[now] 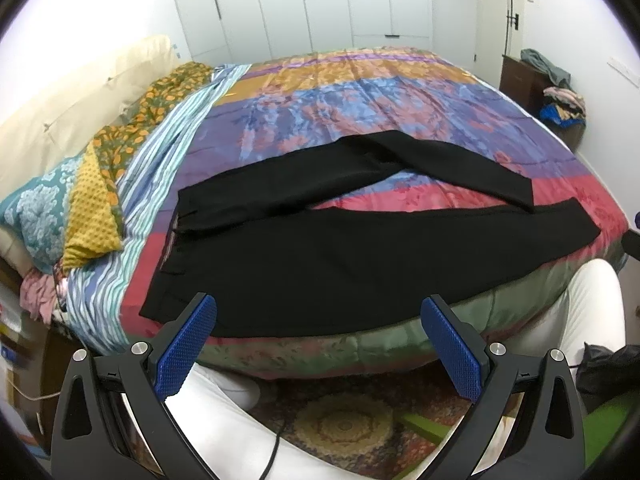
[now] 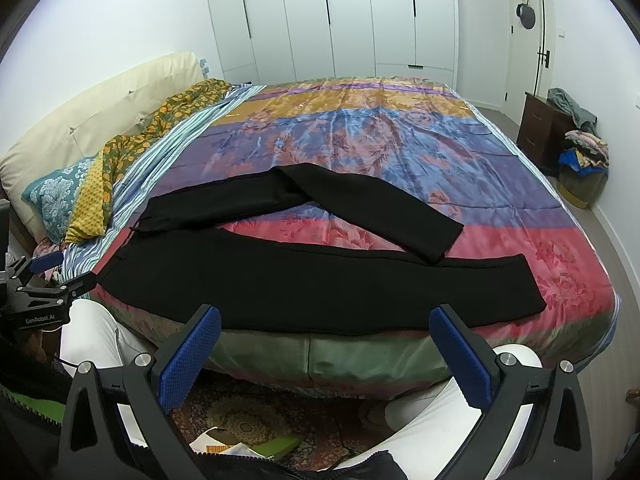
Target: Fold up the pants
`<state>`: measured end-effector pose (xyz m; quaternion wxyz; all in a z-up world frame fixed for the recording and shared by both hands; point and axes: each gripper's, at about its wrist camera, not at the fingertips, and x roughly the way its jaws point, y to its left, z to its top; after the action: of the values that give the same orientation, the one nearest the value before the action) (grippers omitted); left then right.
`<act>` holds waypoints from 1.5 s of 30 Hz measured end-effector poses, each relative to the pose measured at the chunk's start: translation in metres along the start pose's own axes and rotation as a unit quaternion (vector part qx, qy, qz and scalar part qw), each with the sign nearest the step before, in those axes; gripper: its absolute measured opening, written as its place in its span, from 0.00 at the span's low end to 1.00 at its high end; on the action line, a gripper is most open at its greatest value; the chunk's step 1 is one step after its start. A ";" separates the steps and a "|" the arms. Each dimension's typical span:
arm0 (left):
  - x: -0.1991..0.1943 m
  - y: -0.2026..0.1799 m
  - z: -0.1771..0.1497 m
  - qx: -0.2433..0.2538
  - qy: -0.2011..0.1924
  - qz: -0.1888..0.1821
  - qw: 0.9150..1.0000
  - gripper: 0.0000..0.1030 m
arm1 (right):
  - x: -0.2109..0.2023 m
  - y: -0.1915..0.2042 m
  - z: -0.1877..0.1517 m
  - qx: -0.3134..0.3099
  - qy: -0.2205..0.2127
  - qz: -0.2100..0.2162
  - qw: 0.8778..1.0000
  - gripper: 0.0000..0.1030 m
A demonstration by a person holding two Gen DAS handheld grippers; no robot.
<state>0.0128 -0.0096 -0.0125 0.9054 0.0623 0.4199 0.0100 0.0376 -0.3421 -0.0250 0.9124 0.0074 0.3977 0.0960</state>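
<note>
On the bed: black pants (image 2: pixel 312 284) spread across the multicoloured quilt (image 2: pixel 360 136), near its front edge.
Waistband: at the left end, toward the pillows (image 1: pixel 52 208); striped inner lining visible at the opening.
Near leg: flat, running straight to the right, cuff close to the right edge of the quilt.
Far leg: splayed away from the near leg, bent partway, its cuff resting on the near leg near the cuff end.
Left gripper (image 1: pixel 318 340): jaws wide apart, empty, held off the front edge of the bed, facing the waist end; not touching cloth.
Right gripper (image 2: pixel 324 350): jaws wide apart, empty, held off the front edge, facing the middle of the near leg; not touching cloth.
Material, judged: soft, light, limp woven cloth; no stiffness, sags between two grip points; likely to slide easily on the glossy quilt.
Grip points, judged: far-leg cuff and far waistband corner, pinched at the edge through all layers.
Risk, judged: quilt fabric caught in the pinch; bent leg bunching when carried over.
Progress, judged: no fold made yet.
</note>
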 end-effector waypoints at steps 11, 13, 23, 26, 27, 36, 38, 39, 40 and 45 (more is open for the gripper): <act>-0.002 -0.001 -0.001 -0.001 -0.002 -0.001 1.000 0.99 | 0.001 0.001 0.001 0.001 -0.001 -0.001 1.000 1.00; -0.002 -0.002 -0.001 -0.001 -0.003 -0.002 1.000 0.99 | 0.002 0.001 0.002 0.001 -0.002 -0.001 1.000 1.00; -0.001 -0.004 0.003 -0.004 -0.002 -0.016 1.000 0.99 | 0.003 0.002 0.005 0.003 -0.002 0.004 1.000 1.00; 0.000 -0.003 0.004 -0.007 0.000 -0.016 1.000 0.99 | 0.004 0.002 0.006 0.003 -0.002 0.005 1.000 1.00; 0.000 -0.003 0.004 -0.008 0.001 -0.015 1.000 0.99 | 0.004 0.002 0.006 0.002 -0.002 0.005 1.000 1.00; -0.001 -0.001 0.006 -0.008 0.001 -0.016 1.000 0.99 | 0.005 0.003 0.006 0.003 -0.004 0.008 1.000 1.00; 0.000 -0.001 0.006 -0.009 0.002 -0.016 1.000 0.99 | 0.005 0.003 0.006 0.003 -0.002 0.009 1.000 1.00; 0.000 -0.002 0.006 -0.009 0.002 -0.016 1.000 0.99 | 0.004 0.002 0.006 0.003 -0.002 0.009 1.000 1.00; 0.000 -0.002 0.005 -0.009 0.003 -0.016 1.000 0.99 | 0.005 0.003 0.007 0.002 -0.002 0.009 1.000 1.00; 0.000 -0.003 0.006 -0.008 0.005 -0.016 1.000 0.99 | 0.005 0.005 0.009 0.000 -0.002 0.010 1.000 1.00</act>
<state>0.0178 -0.0138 -0.0090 0.9040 0.0484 0.4248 -0.0007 0.0469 -0.3356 -0.0218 0.9123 0.0113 0.3955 0.1055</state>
